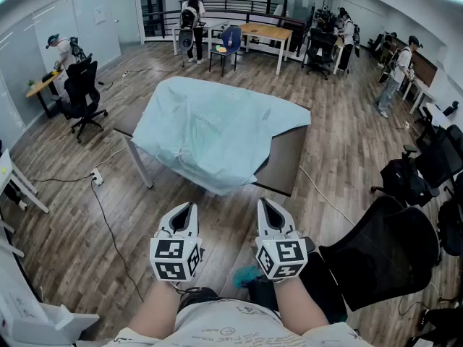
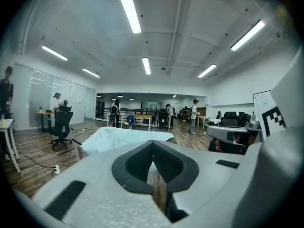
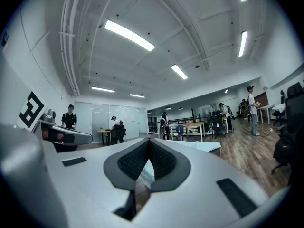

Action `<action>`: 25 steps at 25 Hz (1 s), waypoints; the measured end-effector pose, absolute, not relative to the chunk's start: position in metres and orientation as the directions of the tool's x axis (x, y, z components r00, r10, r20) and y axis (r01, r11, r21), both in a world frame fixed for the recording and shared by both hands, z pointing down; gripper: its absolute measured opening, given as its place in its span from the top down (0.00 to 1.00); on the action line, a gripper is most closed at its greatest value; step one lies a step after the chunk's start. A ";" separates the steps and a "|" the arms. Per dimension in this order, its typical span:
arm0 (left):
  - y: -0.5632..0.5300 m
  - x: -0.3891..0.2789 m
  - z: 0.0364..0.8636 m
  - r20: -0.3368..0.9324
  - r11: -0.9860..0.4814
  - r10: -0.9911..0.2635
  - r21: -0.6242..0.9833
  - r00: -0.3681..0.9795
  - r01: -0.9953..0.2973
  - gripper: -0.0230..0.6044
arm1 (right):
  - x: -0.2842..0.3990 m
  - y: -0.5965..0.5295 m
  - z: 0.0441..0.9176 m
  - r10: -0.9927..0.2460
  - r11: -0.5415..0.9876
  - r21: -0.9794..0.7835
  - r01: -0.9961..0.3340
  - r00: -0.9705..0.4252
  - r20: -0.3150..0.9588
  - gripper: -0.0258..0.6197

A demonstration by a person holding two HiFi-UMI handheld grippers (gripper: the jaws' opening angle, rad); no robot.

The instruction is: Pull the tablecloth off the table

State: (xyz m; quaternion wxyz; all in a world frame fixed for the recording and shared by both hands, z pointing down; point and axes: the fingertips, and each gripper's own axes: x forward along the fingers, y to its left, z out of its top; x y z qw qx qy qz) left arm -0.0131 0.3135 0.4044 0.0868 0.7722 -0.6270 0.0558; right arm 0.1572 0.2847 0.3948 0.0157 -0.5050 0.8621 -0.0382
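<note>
Behind right gripper (image 1: pixel 266 207), head-view-only forearm (image 1: pixel 300 306)

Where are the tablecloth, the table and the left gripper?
tablecloth (image 1: pixel 210 132), head view, middle of the rumpled cloth.
table (image 1: pixel 288 159), head view, bare dark top at the uncovered right side.
left gripper (image 1: pixel 190 208), head view, tips of its shut jaws.

There are one table (image 1: pixel 286 161), one tablecloth (image 1: pixel 210 129) and two claws, the left claw (image 1: pixel 189 208) and the right claw (image 1: pixel 266 204).

Tablecloth (image 1: pixel 210 132) on table (image 1: pixel 283 161), ahead of both claws
</note>
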 end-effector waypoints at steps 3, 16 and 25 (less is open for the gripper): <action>0.308 -0.009 0.406 0.200 -0.198 -0.958 0.058 0.206 -0.979 0.94 | 0.159 0.280 0.395 -0.865 0.499 -0.096 -0.861 -0.502 0.004 0.94; 0.270 -0.006 0.418 0.209 -0.221 -0.951 0.057 0.228 -0.974 0.94 | 0.148 0.253 0.403 -0.874 0.486 -0.033 -0.874 -0.486 0.001 0.94; 0.205 -0.022 0.429 0.217 -0.235 -0.944 0.081 0.247 -0.969 0.94 | 0.128 0.192 0.412 -0.875 0.483 -0.033 -0.875 -0.484 0.022 0.94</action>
